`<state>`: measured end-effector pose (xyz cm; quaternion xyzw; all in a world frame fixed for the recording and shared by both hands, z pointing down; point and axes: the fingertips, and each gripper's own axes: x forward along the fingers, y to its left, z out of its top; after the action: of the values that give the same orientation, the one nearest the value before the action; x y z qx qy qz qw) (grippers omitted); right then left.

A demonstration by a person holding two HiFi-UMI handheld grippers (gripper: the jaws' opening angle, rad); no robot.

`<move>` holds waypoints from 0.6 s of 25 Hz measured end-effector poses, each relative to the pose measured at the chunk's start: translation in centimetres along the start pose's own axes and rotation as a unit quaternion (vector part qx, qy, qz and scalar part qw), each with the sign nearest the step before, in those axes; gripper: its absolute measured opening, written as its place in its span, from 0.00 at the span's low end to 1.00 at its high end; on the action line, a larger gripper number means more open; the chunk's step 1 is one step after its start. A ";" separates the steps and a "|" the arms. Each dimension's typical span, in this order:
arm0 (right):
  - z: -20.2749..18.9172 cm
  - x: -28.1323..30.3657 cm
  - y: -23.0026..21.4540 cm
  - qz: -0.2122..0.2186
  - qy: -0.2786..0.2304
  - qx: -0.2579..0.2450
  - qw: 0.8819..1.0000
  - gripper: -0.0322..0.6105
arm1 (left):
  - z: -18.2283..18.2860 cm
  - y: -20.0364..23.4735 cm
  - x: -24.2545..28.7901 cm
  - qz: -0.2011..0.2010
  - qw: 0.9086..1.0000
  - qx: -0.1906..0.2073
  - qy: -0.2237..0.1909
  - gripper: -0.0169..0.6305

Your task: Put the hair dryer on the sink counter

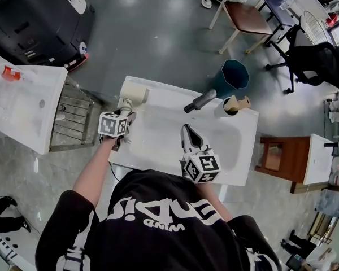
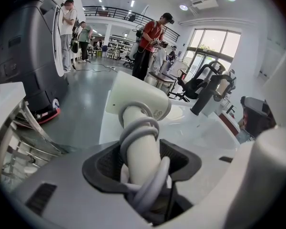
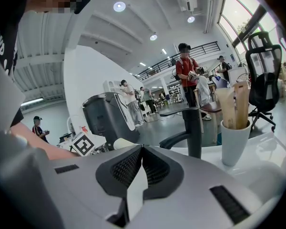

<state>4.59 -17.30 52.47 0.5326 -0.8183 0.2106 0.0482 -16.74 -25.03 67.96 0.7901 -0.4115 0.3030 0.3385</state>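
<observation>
The cream hair dryer [image 1: 133,92] lies with its head on the back left corner of the white sink counter [image 1: 164,103]. My left gripper [image 1: 124,109] is shut on its handle, which has the grey cord wound around it. In the left gripper view the handle [image 2: 140,142] runs up between the jaws [image 2: 142,151] to the dryer's head [image 2: 138,97]. My right gripper [image 1: 187,130] hovers over the basin, shut with nothing in it; in its own view the pads [image 3: 142,149] meet in a line.
A black faucet [image 1: 200,100] and a white cup [image 1: 233,105] of wooden sticks stand at the counter's back edge. Behind them is a teal bin [image 1: 233,75]. A second white sink [image 1: 22,106] and a wire rack [image 1: 73,114] stand to the left, a brown cabinet [image 1: 277,157] to the right.
</observation>
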 end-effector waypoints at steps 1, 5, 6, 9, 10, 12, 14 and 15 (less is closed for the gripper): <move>0.0 0.0 0.0 0.000 0.001 0.000 1.000 0.09 | -0.1 0.1 0.0 0.002 1.000 -0.001 0.001 0.39; 0.0 0.1 0.2 0.002 0.002 0.001 1.000 0.09 | -0.2 0.3 0.1 0.008 1.000 0.000 0.003 0.39; -0.1 0.1 0.2 0.002 0.003 0.001 1.000 0.09 | -0.2 0.2 0.1 0.009 1.000 0.002 0.003 0.39; -0.2 0.1 0.2 0.003 0.004 0.000 1.000 0.09 | -0.3 0.1 0.2 0.013 1.000 0.011 0.002 0.40; -0.2 0.1 0.2 0.003 0.005 -0.001 1.000 0.09 | -0.3 0.1 0.3 0.016 1.000 0.014 0.003 0.40; -0.3 0.1 0.2 0.004 0.007 -0.003 1.000 0.09 | -0.3 0.1 0.3 0.023 1.000 0.020 0.004 0.40; -0.3 0.0 0.2 0.004 0.007 -0.004 1.000 0.09 | -0.3 0.2 0.5 0.030 0.999 0.020 0.003 0.41; -0.3 0.0 0.1 0.005 0.008 -0.004 1.000 0.09 | -0.3 0.2 0.5 0.032 0.999 0.020 0.003 0.41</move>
<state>4.47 -17.13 52.72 0.5271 -0.8212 0.2117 0.0554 -16.75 -25.11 68.60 0.7822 -0.4298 0.3238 0.3140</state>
